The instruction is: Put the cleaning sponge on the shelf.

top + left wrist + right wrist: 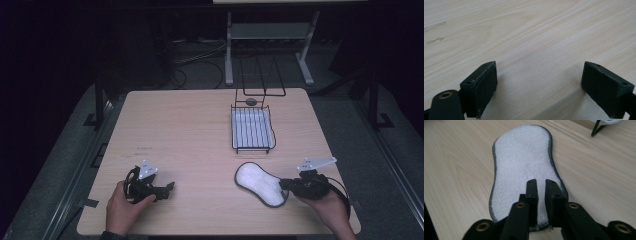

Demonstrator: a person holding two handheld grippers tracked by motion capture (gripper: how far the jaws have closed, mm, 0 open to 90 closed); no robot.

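Pinching the near end of the white scrubbing pad (522, 167), the right tool (541, 185) has its jaws drawn almost together, a thin fold of the pad's nap caught between them just above the grey-bound rim. The pad lies flat on the desk (180, 130) close to its near right corner, its long axis running up and left from the right tool (285, 185) toward the wire dish rack (252, 130), which stands at the far right of the desk with a white tray inside it; pad and rack are near each other but apart. The left tool (169, 187) rests low by the near left corner of the desk, well apart from the pad, and in the left gripper view its jaws stand wide apart with nothing but bare wood between them, so the left tool (539, 82) holds nothing. My reading is that the grasp on the pad is the step in hand, and that it looks made but shallow, taken at the very end of a limp thing. A lift would call for a slow rise so the pad peels off the wood without slipping out, then a carry with the free end hanging clear of the rack's wires; whether the rack is the goal I cannot tell
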